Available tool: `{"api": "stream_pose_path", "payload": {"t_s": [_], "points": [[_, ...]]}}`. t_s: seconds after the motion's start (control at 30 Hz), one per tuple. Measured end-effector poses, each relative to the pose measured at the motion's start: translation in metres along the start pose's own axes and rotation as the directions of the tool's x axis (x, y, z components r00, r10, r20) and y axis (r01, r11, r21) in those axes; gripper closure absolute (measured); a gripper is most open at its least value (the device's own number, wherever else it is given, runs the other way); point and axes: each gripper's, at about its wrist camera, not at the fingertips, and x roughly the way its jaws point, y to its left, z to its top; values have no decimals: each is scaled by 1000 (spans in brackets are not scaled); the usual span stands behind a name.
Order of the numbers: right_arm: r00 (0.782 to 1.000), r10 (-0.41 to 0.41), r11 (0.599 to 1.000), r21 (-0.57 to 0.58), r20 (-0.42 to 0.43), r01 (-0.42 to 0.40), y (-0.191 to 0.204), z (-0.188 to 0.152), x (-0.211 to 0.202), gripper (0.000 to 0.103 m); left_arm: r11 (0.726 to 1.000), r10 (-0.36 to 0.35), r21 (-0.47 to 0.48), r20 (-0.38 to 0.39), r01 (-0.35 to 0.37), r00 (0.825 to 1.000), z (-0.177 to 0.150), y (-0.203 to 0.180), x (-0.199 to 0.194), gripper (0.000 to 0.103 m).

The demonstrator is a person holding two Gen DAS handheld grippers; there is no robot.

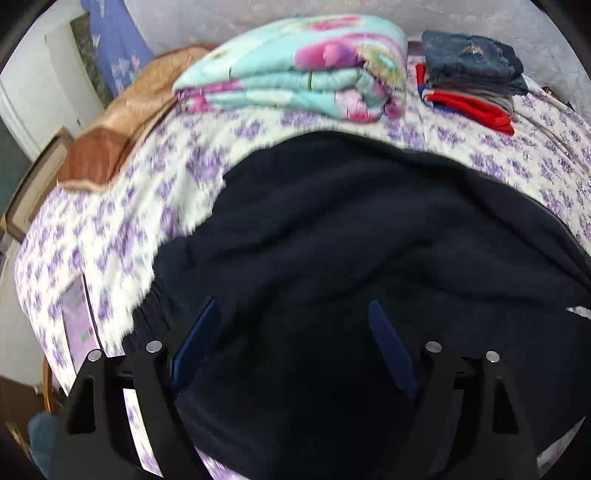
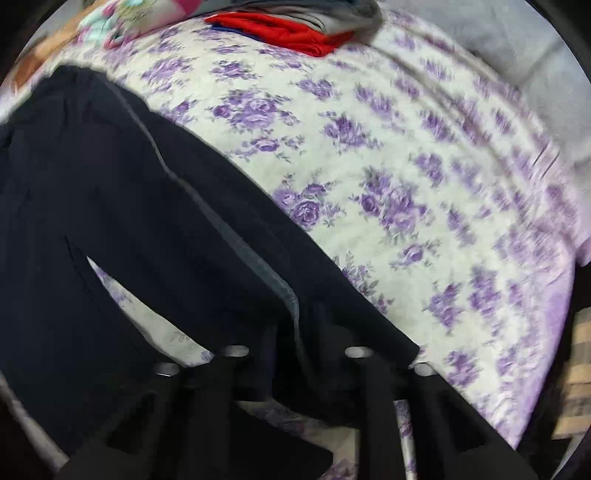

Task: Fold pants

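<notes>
Item: dark navy pants [image 1: 332, 240], spread rumpled across a bed under a purple-floral bedsheet [image 1: 122, 221], legs parted.
Left claw [image 1: 291, 317]: fingers wide apart over the waist end, gripping nothing.
Right claw [image 2: 295, 354]: tips hidden in dark cloth at a leg end; state cannot be told.
Background: folded floral quilt [image 1: 295, 74], stack of folded clothes [image 1: 472, 74].
Step, judged: early, taking hold before the first fold.
Next: the left claw should close on the waistband, then bring one leg over the other.

Dark pants [image 2: 155, 206] on floral bedspread [image 2: 406, 177], folded clothes [image 2: 288, 33]
</notes>
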Motion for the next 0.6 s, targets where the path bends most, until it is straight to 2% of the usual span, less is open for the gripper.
{"api": "stream_pose_path", "payload": {"t_s": [0.07, 0.17, 0.2, 0.23, 0.27, 0.3, 0.33, 0.37, 0.4, 0.43, 0.5, 0.53, 0.6], "points": [[998, 36, 999, -5, 41, -36, -11, 8, -15, 91, 1000, 12, -1, -25, -12, 1000, -9, 1, 0, 23], [987, 101, 984, 132, 122, -117, -60, 41, -29, 86, 999, 37, -22, -28, -38, 999, -14, 7, -5, 23], [985, 109, 972, 194, 135, -134, -76, 51, -23, 59, 998, 53, -32, -23, -54, 998, -14, 9, -6, 23], [989, 66, 966, 239, 133, -97, -88, 59, -15, 26, 997, 66, -32, -16, -67, 998, -12, 10, -8, 23], [989, -102, 955, 289, 104, 68, -101, 68, -1, 22, 997, 79, -25, -6, -79, 997, -9, 9, -9, 23], [975, -212, 934, 309, 71, 180, -107, 75, 7, 23, 995, 98, -5, 11, -98, 995, -7, 7, -11, 23], [959, -284, 899, 356, 28, 256, -116, 78, 14, 28, 993, 117, 11, 16, -117, 993, -3, 5, -12, 23], [965, -258, 876, 431, 39, 217, -125, 75, 11, 29, 991, 133, 23, 19, -133, 991, -1, 4, -13, 23], [978, -184, 874, 471, 97, 118, -128, 68, 3, 29, 990, 138, 23, 28, -138, 990, 2, 4, -16, 23], [981, -154, 885, 458, 115, 85, -125, 63, -1, 29, 991, 134, 15, 36, -135, 990, 4, 5, -19, 23], [982, -165, 919, 375, 94, 119, -110, 50, -6, 28, 993, 122, -9, 47, -122, 991, 5, 7, -23, 23], [988, -132, 939, 328, 75, 100, -99, 37, -4, 28, 993, 116, -18, 39, -115, 992, 4, 8, -22, 23], [998, -42, 952, 306, 43, 27, -89, 14, 2, 28, 994, 103, -31, 20, -103, 994, 3, 9, -18, 23]]}}
